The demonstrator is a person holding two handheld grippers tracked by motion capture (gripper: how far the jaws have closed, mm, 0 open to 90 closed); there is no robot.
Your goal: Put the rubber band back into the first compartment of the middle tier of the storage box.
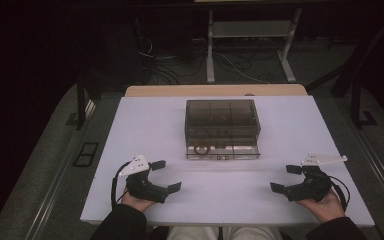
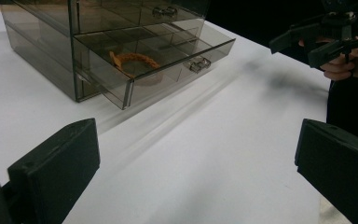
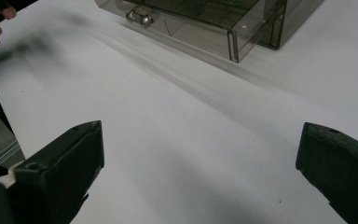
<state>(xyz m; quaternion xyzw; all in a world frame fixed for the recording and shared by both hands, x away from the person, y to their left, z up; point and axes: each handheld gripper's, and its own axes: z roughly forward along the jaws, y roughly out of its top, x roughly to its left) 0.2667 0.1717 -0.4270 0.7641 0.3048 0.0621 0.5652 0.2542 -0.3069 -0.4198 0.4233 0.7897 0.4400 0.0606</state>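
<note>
Smoked-plastic drawer box (image 1: 222, 122) — one ring (image 1: 200, 148)

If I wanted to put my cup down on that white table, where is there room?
Bare patches: the wide strip between the open drawer and the two grippers, left gripper and right gripper, and the stretches of table either side of the smoky drawer box. It is tightest just in front of the drawer and around the hands.

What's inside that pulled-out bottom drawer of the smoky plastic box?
An orange-brown ring lies in the open drawer, near its left end. The tinted walls hide whatever may sit in the shut drawers above.
</note>
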